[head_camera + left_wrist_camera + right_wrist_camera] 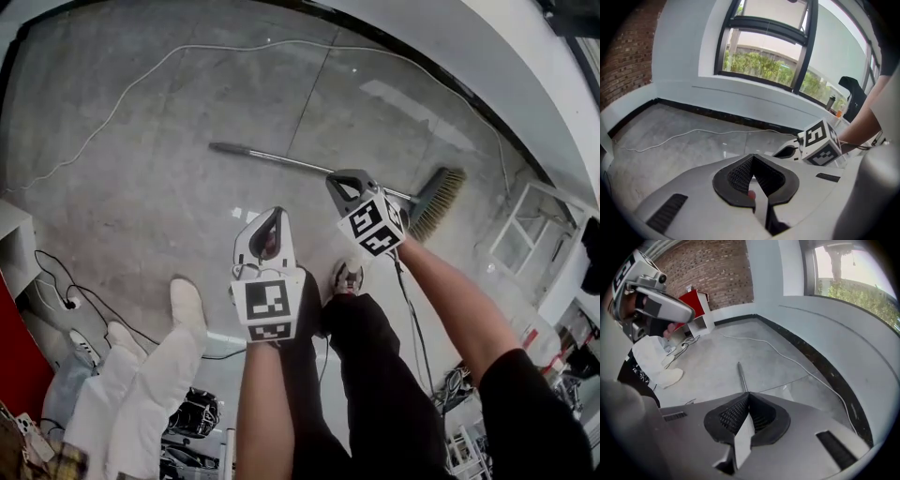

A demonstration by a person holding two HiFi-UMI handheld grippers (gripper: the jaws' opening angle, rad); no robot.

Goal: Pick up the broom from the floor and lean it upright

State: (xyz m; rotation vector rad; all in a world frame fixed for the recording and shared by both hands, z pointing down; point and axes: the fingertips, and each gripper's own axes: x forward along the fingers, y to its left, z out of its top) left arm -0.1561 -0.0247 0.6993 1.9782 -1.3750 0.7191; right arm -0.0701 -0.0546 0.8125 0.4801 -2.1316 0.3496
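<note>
Left tongs (pixel 274 214) and right tongs (pixel 332 180) are closed, empty; just ahead, the broom (pixel 281 160) looks light and rigid, so mid-handle probably grips best.

The broom (pixel 291 162) lies flat on the concrete floor (pixel 141 197) just beyond both tongs, its bristles right of the right tongs (pixel 343 181); the left tongs (pixel 272 219) hover alongside.
</note>
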